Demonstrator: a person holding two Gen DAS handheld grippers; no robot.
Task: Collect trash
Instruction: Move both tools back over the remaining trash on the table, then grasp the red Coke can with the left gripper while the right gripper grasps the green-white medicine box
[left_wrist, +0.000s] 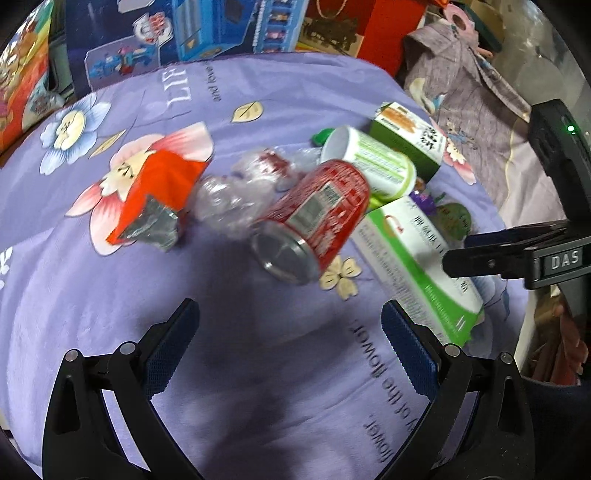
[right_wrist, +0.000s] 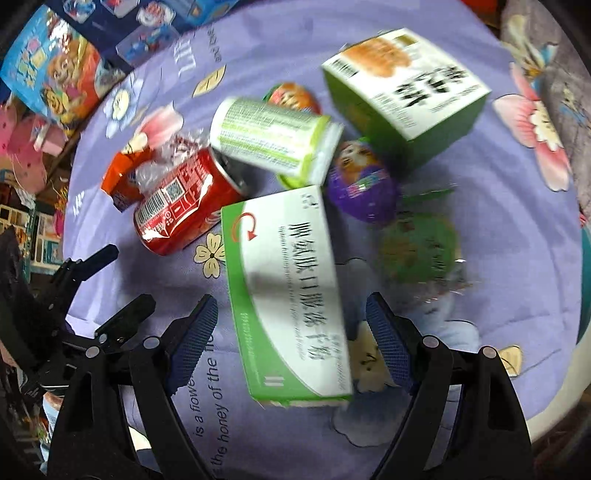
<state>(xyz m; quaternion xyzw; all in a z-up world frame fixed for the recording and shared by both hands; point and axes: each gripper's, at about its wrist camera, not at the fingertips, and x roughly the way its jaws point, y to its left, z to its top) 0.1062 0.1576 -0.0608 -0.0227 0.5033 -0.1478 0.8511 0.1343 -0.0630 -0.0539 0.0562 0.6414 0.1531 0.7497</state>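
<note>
Jaws of both the left gripper (left_wrist: 290, 341) and right gripper (right_wrist: 291, 338) gape wide, the can (left_wrist: 314, 218) seemingly empty.

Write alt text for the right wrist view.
The open right gripper hovers over a flat green-and-white box lying on a purple floral cloth, nothing held. Beyond lie a red can, a green-labelled cup, a purple egg and a green carton.
</note>
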